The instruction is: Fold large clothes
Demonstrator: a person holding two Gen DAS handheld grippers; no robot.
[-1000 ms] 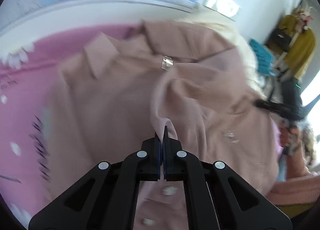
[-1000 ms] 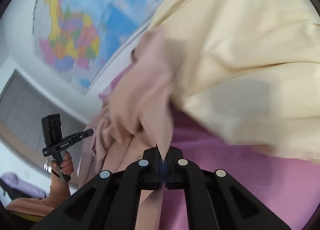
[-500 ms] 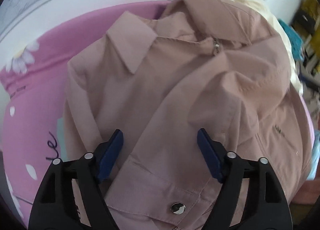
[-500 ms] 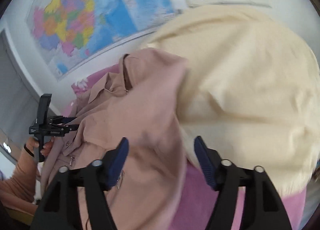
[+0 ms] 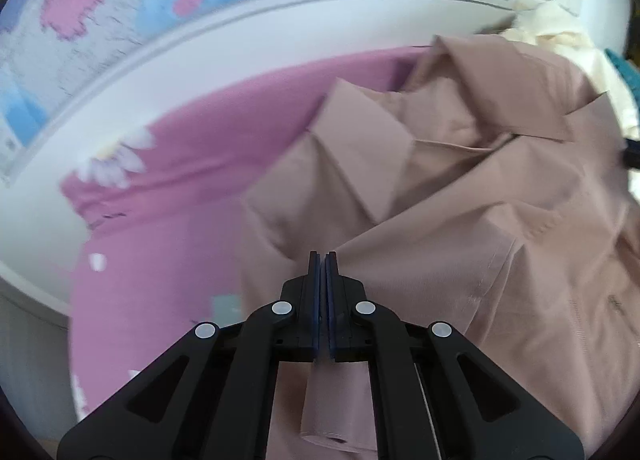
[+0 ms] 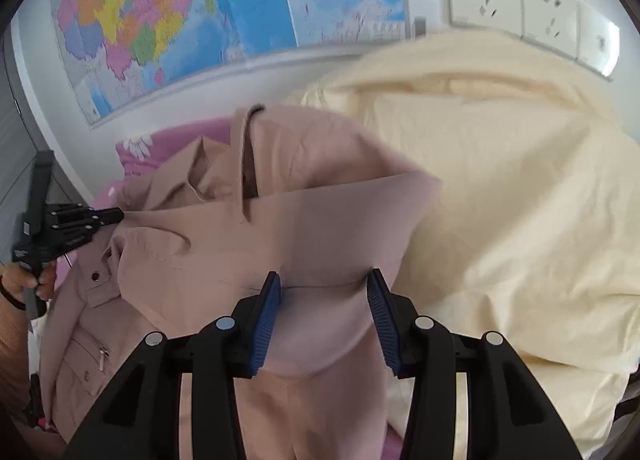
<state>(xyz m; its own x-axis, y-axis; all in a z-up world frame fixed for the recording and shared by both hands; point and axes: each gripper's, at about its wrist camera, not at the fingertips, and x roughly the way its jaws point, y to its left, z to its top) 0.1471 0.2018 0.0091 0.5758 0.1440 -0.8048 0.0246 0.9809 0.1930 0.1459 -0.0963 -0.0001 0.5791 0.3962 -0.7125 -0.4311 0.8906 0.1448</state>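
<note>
A dusty-pink jacket point(image 5: 480, 219) lies crumpled on a pink bedsheet point(image 5: 180, 187), collar towards the wall. My left gripper point(image 5: 324, 258) is shut on a fold at the jacket's left edge, and a strip of cloth hangs down between its fingers. The right wrist view shows that gripper point(image 6: 110, 215) pinching the jacket's point(image 6: 280, 227) left shoulder. My right gripper point(image 6: 324, 274) is over the jacket's right side. Its jaws are closing with a fold of pink cloth between the blue pads point(image 6: 266, 320), which do not visibly press on it.
A cream garment point(image 6: 500, 199) is heaped to the right of the jacket, against the wall. A coloured map point(image 6: 180, 11) and wall sockets point(image 6: 520, 7) are behind the bed. A person's hand point(image 6: 28, 280) holds the left gripper's handle.
Half a second ago both grippers stood wide open above the jacket. The left has since shifted to the jacket's left edge and shut on it. The right has narrowed over a fold.
</note>
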